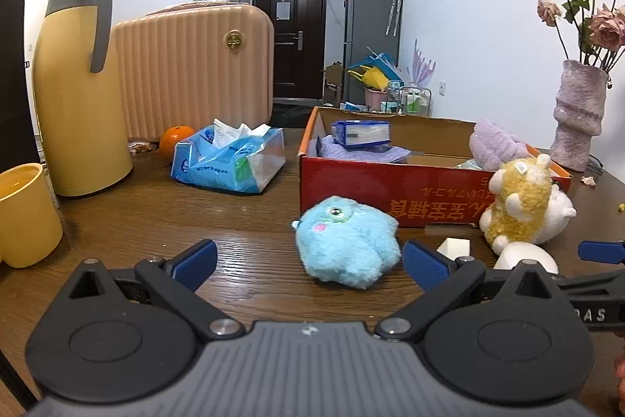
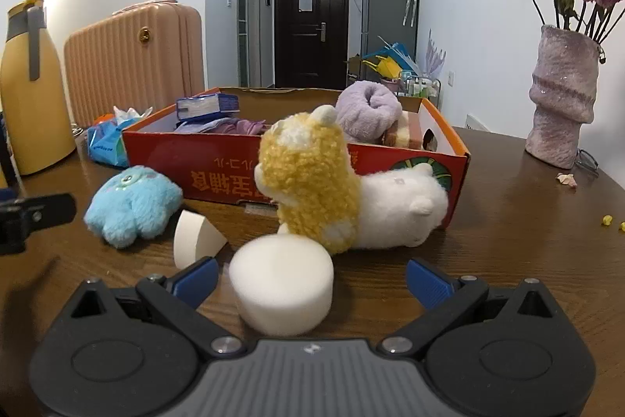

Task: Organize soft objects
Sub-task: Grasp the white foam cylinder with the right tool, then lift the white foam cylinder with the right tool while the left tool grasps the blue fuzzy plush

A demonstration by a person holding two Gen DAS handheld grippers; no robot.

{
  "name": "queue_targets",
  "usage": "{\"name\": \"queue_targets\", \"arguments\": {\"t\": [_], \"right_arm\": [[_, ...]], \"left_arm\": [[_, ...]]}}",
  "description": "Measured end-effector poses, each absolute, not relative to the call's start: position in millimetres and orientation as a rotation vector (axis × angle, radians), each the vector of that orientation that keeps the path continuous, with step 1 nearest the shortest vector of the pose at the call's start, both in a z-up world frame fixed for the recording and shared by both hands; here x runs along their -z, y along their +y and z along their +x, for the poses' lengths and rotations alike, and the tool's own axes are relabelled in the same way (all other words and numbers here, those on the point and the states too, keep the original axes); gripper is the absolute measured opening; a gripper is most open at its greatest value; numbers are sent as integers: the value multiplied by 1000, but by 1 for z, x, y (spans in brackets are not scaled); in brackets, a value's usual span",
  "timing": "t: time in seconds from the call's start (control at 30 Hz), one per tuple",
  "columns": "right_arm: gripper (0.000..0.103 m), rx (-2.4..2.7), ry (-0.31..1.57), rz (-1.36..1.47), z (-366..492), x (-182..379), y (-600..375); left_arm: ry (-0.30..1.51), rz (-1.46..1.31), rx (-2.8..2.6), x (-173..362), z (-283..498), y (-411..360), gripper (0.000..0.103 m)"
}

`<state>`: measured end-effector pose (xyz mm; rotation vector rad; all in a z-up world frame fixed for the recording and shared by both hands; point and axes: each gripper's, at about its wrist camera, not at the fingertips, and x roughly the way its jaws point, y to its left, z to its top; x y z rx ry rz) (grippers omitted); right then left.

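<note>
Soft objects: four are seen loose on the wooden table (image 2: 508, 190), outside the red cardboard box (image 2: 218, 167); the sorting is judged partly done.

Already in the box: a rolled purple fleece item (image 2: 367, 112) at the box's right end, a folded purple cloth (image 2: 230, 126) toward its left end under a blue book (image 2: 207, 106), and what look like sponge blocks (image 2: 408, 133) beside the fleece roll.

Still out: a blue furry plush (image 1: 345, 241), a yellow-and-white plush animal (image 2: 312, 182), a white round sponge (image 2: 281, 290) and a white wedge sponge (image 2: 195, 241).

Blue furry plush: shown lower centre of the left wrist view, lying face-up just in front of the box wall; shaggy pile, one round eye and a pink spot are visible.

Yellow-and-white plush animal: centre of the right wrist view, curly yellow head and front, smooth white body, resting against the box's front wall.

White round sponge: lower centre of the right wrist view, a squat cylinder, just before the plush animal.

Left gripper (image 1: 308, 260): jaws are spread wide, nothing is held; the blue plush lies between and just beyond the pads.

Right gripper (image 2: 310, 278): jaws are spread wide, nothing is pinched; the round sponge sits between them, nearer the left pad.

Remaining work, as judged: all four loose items are to be placed in the box.
</note>
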<state>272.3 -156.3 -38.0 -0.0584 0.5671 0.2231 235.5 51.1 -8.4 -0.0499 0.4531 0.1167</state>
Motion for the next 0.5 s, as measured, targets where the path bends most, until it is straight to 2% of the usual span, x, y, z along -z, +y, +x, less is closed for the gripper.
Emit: {"name": "queue_targets", "arguments": {"t": [0.27,0.37,0.43,0.5], "right_arm": [[89,-234,609,-62,291,42,-145],[75,-249,627,-61,296,44,-143],[57,-259,635,-55,298,45,-143],[56,-268,625,-40,296,44,-145]], "left_arm": [[461,-74,-127,8,238,62,103],[460,-73,-124,8,238,61,103],[461,-73,-123,8,238,61,103],[462,-74,-124,8,238,61,103]]}}
